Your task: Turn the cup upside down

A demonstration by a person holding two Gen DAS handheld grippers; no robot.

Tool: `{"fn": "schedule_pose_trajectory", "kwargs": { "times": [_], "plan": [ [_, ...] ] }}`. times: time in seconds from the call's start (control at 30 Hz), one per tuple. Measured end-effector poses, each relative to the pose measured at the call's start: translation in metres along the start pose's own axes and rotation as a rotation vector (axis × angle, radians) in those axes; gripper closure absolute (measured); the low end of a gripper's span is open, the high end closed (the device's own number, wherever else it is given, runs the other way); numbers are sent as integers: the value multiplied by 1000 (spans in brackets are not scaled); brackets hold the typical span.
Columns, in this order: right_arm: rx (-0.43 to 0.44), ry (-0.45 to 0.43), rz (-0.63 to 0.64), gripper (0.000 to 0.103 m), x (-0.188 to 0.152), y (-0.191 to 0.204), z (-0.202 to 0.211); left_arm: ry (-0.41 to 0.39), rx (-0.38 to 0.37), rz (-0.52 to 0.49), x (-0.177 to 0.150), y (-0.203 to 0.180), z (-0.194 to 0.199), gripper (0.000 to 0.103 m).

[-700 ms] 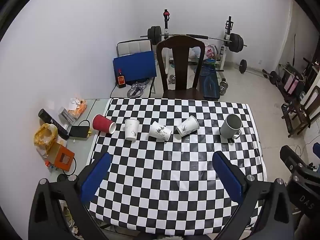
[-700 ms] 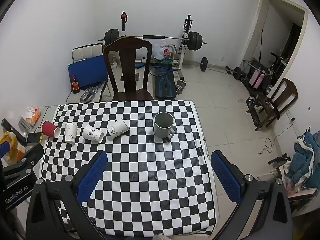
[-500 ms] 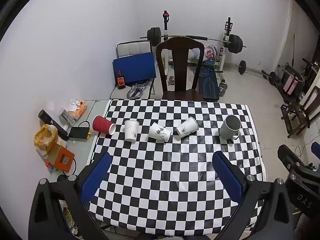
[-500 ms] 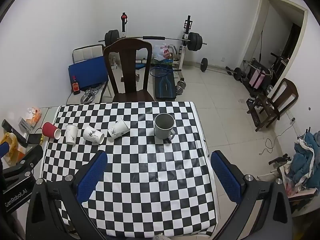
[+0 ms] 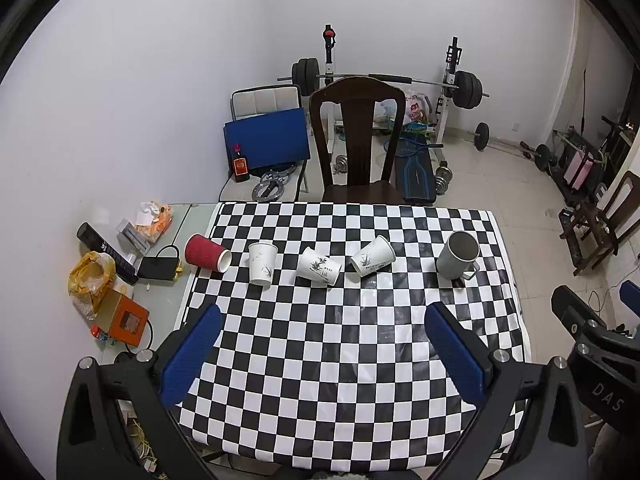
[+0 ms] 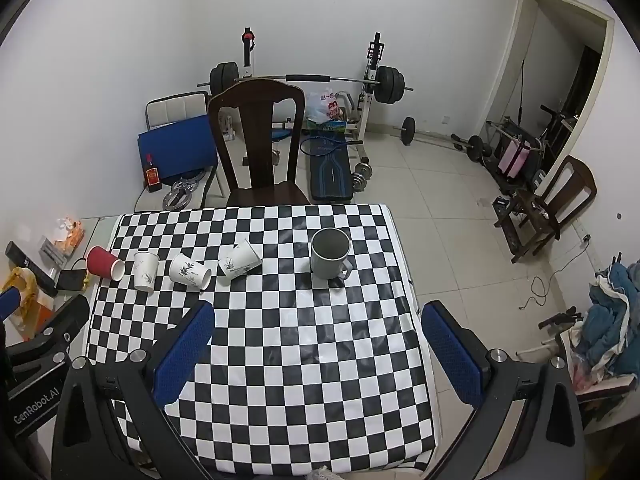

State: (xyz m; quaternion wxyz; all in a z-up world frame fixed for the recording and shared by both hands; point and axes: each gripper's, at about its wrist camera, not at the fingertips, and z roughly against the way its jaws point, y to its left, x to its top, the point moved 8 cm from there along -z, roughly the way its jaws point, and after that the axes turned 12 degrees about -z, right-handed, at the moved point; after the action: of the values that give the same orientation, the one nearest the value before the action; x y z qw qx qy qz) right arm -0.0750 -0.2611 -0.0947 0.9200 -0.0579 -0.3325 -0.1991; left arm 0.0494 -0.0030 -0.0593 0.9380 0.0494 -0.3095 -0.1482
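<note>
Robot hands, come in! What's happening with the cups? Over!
Left gripper open, right gripper open, both empty. Grey mug upright, untouched. Nothing in the way.

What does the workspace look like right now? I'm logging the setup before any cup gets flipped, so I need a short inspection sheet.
Surface: checkered tablecloth on the table, glass side strip at left.
Job's things: red cup and two white paper cups lie on their sides; one printed paper cup and the grey mug stand mouth up.
Clutter: orange box, yellow bag, tissue pack on the strip.
Grippers: left gripper and right gripper open, holding nothing, above the cloth.
Cables: black cable by the power bank.
Surroundings: wooden chair, barbell rack.
</note>
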Motion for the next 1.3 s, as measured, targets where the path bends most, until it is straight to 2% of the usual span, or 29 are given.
{"fn": "schedule_pose_trajectory", "kwargs": {
  "times": [1.3],
  "plan": [
    [5,-10,-5,0,4,3,7,-11,-5,2,-1,0,1,0]
  ]
}}
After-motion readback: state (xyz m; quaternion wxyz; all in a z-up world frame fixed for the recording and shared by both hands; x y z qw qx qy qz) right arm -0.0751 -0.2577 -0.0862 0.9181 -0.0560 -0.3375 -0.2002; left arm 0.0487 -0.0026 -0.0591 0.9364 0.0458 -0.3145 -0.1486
